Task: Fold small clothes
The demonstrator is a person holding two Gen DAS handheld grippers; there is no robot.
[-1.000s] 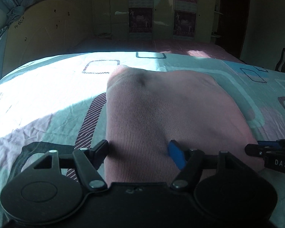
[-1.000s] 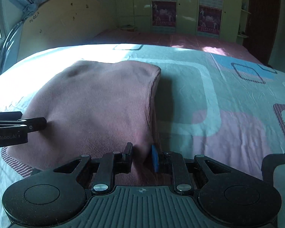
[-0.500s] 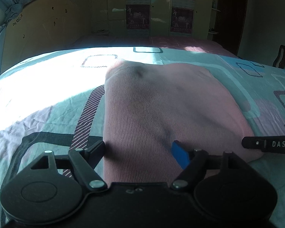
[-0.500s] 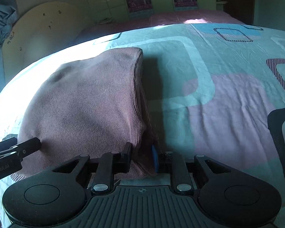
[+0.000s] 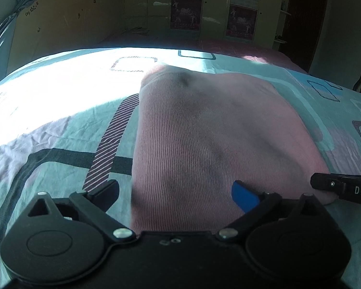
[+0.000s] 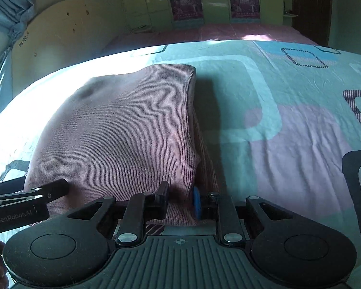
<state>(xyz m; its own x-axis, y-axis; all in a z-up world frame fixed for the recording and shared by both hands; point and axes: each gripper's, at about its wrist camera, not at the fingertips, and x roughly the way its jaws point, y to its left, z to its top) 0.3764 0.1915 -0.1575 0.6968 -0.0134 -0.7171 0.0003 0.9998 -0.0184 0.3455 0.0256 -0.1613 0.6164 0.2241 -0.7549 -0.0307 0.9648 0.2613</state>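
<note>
A: Where's the garment?
B: Pink ribbed garment lies folded on the patterned bedsheet.
A: Grippers?
B: Left gripper has just been opening, jaws spread wide astride the near edge, pads clear. Right gripper pinches the near right corner.

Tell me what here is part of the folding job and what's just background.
Job: pink knit garment; left gripper, open over its near edge; right gripper, pinching its near corner.
Background: patterned bedsheet; posters; curtain.
</note>
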